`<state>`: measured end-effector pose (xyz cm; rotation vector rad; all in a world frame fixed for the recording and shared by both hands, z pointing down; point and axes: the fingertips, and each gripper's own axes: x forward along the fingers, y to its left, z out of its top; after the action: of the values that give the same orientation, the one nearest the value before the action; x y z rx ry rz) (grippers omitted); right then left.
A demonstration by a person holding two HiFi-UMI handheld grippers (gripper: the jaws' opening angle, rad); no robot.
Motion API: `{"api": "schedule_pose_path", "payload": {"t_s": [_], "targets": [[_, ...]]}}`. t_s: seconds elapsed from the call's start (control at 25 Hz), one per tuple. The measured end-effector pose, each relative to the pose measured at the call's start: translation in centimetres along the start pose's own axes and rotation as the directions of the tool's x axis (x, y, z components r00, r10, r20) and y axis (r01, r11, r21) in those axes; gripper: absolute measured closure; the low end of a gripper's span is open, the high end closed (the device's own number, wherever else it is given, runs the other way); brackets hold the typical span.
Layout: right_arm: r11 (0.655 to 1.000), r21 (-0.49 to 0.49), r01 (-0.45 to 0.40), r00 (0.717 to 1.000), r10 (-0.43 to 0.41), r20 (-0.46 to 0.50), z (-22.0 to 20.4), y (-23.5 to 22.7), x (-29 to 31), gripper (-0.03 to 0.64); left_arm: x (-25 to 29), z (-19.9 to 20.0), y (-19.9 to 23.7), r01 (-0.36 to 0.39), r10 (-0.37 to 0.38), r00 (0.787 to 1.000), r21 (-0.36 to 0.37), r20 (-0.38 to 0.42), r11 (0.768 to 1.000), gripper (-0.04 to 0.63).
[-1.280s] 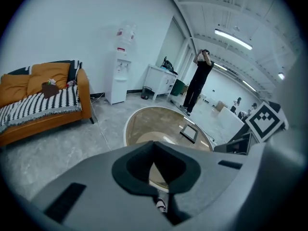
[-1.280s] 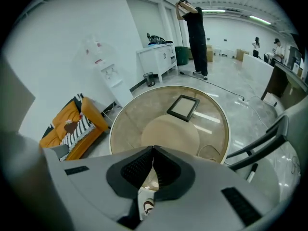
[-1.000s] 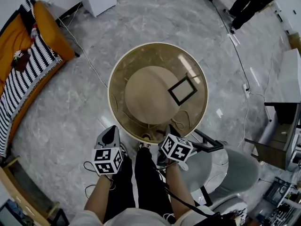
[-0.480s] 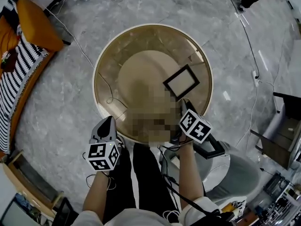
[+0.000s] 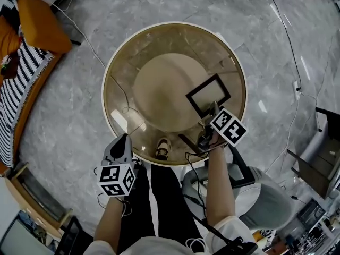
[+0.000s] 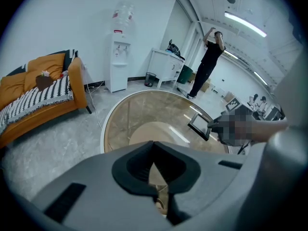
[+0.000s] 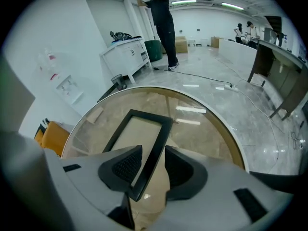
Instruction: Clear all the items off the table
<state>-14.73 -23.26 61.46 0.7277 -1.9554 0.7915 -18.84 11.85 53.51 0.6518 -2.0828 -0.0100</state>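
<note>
One item shows on the round glass tabletop (image 5: 159, 52): a black picture frame (image 5: 193, 105), lying flat. The right tool (image 5: 213, 109) points steeply down at the frame's near end. Its jaws have just been opening and now stand apart, with one long rail of the picture frame (image 7: 155, 148) running between them. Neither pad presses on it yet. The left tool (image 5: 124, 141) hangs off the near rim of the tabletop with its jaws together on nothing (image 6: 154, 170). From that tool the frame lies well ahead and to the right.

Several things could go wrong from here, as I judge it:
- The rail is thin and sits low on smooth glass, so pads closing too high would pinch only its top edge and slide off.
- Pads driven too low would knock their tips on the tabletop (image 7: 211, 124).
- If one pad meets the rail before the other, the frame would likely skate sideways instead of being gripped.
- A hold on one rail near its end leaves most of the frame hanging beyond the tool. On lifting it may swing, twist in the pads or drop back onto the glass.
</note>
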Motion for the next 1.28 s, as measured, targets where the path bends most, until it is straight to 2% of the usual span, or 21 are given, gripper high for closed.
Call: {"api": "schedule_pose_path", "payload": {"t_s": [0.36,0.6,0.68,0.92,1.28], "targets": [[1.0,0.006,0.012,1.0,-0.012,-0.023,0.0,0.2,0.9,0.466,0.5,0.6,-0.8,0.008,-0.008,1.0,0.002,0.008,1.0,0.588],[0.992,0.122,-0.032,0.999,0.032,0.003,0.1,-0.1,1.1,0.512,0.7,0.2,-1.0,0.014,-0.014,1.0,-0.011,0.004,1.0,0.588],[0.99,0.134,-0.034,0.999,0.034,0.007,0.2,-0.2,1.0,0.522,0.7,0.1,-1.0,0.019,-0.019,1.0,-0.008,0.001,1.0,0.588],[0.998,0.032,-0.046,0.999,0.046,0.006,0.1,1.0,0.6,0.535,0.3,-0.1,-0.5,0.025,-0.025,1.0,0.003,0.001,1.0,0.588],[0.995,-0.027,-0.096,0.994,0.097,0.054,-0.7,3.2,-2.1,0.536,-0.6,0.0,0.0,0.052,-0.052,0.999,0.03,0.015,0.998,0.588]]}}
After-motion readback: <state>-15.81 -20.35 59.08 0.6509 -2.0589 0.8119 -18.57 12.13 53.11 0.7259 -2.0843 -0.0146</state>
